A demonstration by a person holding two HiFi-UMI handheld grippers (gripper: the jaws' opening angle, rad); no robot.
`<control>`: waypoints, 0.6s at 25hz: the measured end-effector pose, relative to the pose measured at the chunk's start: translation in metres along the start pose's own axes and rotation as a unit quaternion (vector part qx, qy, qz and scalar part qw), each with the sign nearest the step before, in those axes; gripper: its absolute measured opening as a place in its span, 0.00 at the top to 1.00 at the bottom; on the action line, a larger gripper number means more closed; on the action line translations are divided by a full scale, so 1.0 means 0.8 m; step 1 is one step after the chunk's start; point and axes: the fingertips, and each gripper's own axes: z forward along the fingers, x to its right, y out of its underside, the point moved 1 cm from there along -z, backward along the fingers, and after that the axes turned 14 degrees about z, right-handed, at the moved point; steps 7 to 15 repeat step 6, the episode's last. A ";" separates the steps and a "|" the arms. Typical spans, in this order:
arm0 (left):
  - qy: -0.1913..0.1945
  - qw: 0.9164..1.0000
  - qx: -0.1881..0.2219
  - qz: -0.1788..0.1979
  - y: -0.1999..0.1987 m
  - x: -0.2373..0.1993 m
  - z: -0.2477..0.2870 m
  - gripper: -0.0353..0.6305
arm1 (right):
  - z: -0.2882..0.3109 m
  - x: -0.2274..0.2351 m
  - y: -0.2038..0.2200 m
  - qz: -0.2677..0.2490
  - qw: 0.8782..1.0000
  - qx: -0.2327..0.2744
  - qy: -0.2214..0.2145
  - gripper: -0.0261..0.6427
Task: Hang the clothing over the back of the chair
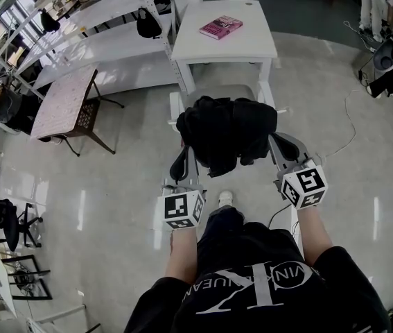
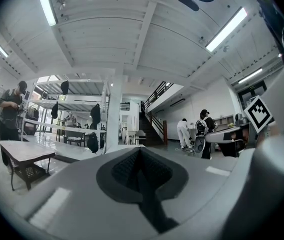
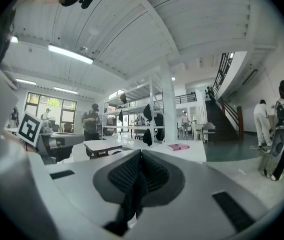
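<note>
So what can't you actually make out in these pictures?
The chair: in the head view the black clothing covers most of it, so its back hardly shows.
Kind of garment: the left gripper and right gripper each see only a dark strip pinched in their shut fingers.
The pink book: cover print too small in the head view.

The head camera is looking steeply down from above onto the crumpled black fabric garment. Cameras riding the left tongs and right tongs are facing level along their tips, close behind them. All three views are sharing the white metal shelving racks; head and right gripper views are also sharing the pink book on the white square surface.
</note>
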 end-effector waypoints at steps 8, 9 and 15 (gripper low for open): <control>-0.006 1.000 -0.002 0.004 0.001 -0.012 -0.001 0.93 | 0.001 -0.003 0.004 0.001 1.000 -0.002 0.001 0.94; -0.006 1.000 -0.002 0.004 0.001 -0.012 -0.001 0.93 | 0.001 -0.003 0.004 0.001 1.000 -0.002 0.001 0.94; -0.006 1.000 -0.002 0.004 0.001 -0.012 -0.001 0.93 | 0.001 -0.003 0.004 0.001 1.000 -0.002 0.001 0.94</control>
